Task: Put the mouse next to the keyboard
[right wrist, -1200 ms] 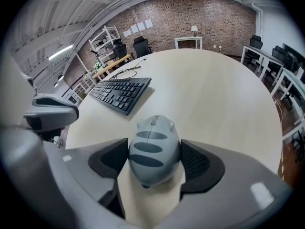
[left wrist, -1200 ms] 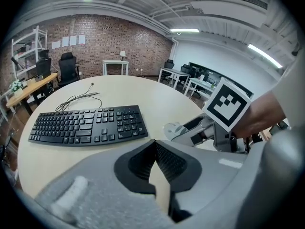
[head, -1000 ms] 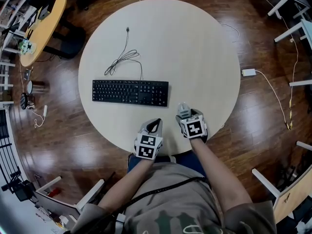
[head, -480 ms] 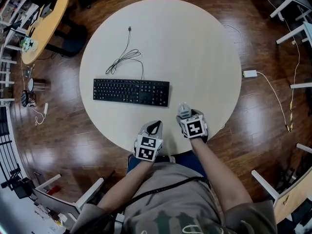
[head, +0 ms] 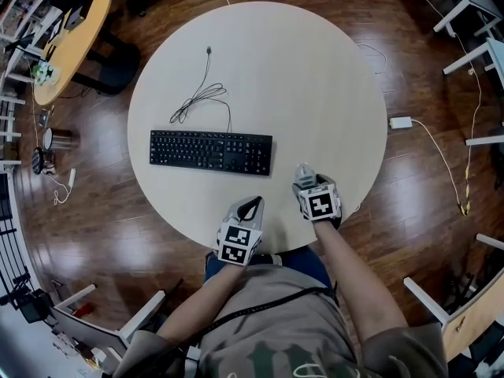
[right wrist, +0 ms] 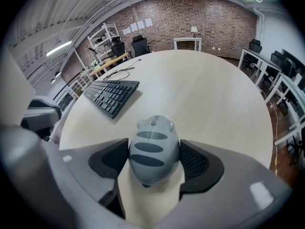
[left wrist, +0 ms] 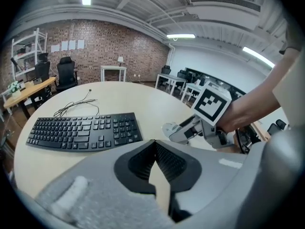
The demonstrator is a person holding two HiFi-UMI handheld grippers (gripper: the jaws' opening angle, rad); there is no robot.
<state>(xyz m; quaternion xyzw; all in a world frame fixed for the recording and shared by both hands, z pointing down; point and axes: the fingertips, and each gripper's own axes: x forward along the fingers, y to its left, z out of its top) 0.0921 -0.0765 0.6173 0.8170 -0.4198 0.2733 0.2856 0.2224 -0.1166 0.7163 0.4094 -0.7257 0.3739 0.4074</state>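
Within right tool point(right wrist: 153, 162), gripped mouse point(right wrist: 153, 144), nose pointing away along jaws, left tool point(left wrist: 154, 150) closed

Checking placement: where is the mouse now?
The mouse sits in the right gripper's jaws, at the table's near edge, right of the keyboard and apart from it.

Head view is looking steeply down from high above the round counter point(head: 315, 77); each gripper view is riding low, facing across it. All three are sharing the keyboard point(head: 211, 150).
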